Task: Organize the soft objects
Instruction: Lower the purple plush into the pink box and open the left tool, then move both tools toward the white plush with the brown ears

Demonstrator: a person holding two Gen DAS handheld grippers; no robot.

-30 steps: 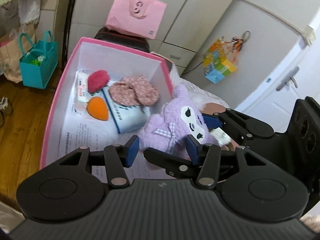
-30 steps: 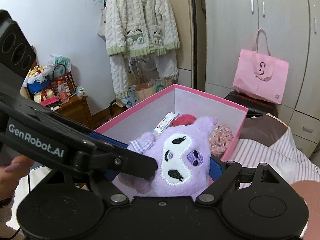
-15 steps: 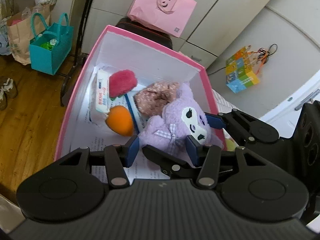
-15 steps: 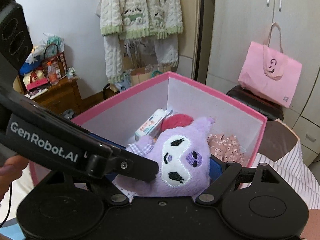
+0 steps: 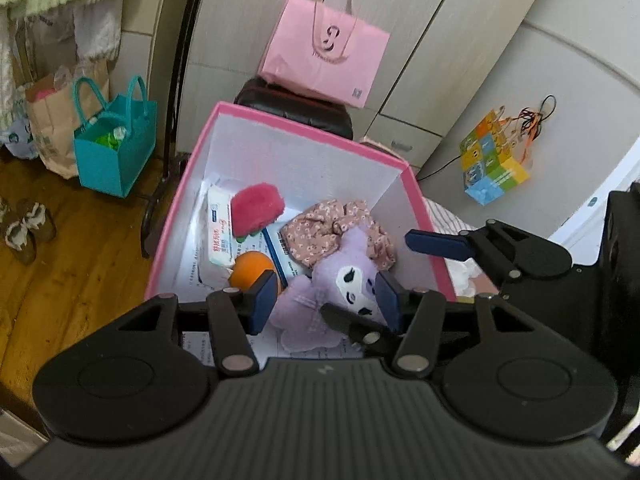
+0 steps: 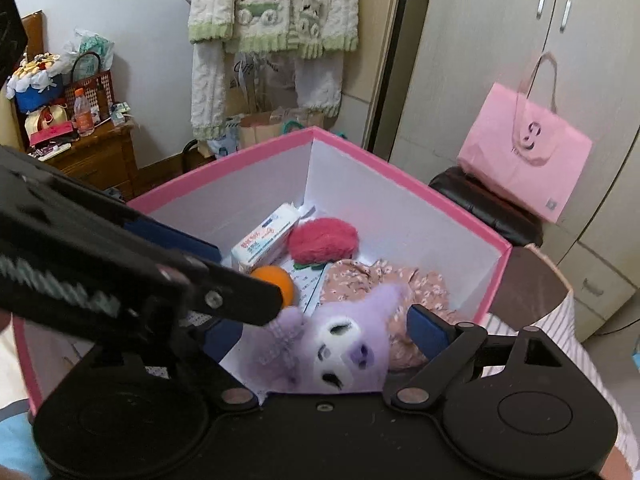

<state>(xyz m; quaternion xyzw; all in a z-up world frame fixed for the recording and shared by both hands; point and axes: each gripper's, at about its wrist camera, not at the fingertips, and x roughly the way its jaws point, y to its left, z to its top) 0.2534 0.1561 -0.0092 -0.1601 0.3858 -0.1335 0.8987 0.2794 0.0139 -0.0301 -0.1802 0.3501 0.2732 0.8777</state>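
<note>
A purple plush toy (image 5: pixel 340 292) lies low inside the pink box (image 5: pixel 304 128), against floral fabric (image 5: pixel 332 224). My left gripper (image 5: pixel 326 300) hangs over it, its jaws opening, with the plush between the blue pads but loose. My right gripper (image 6: pixel 326 334) also straddles the plush (image 6: pixel 340 344); its jaws are opening and its pads stand clear of the toy. One of the right gripper's fingers (image 5: pixel 440 240) crosses the left wrist view. The box also holds a red plush strawberry (image 5: pixel 256 206), an orange ball (image 5: pixel 250 270) and a tissue pack (image 5: pixel 218 232).
Behind the box a pink paper bag (image 5: pixel 324 64) rests on a black stool (image 5: pixel 296 104). A teal bag (image 5: pixel 114 148) stands on the wooden floor to the left. Wardrobe doors (image 6: pixel 520 40), hanging knitwear (image 6: pixel 272 20) and a cluttered nightstand (image 6: pixel 96 156) ring the area.
Both grippers have moved further over the box and tilted down. The purple plush has slipped from the pads and sunk into the box as both pairs of jaws widened.
</note>
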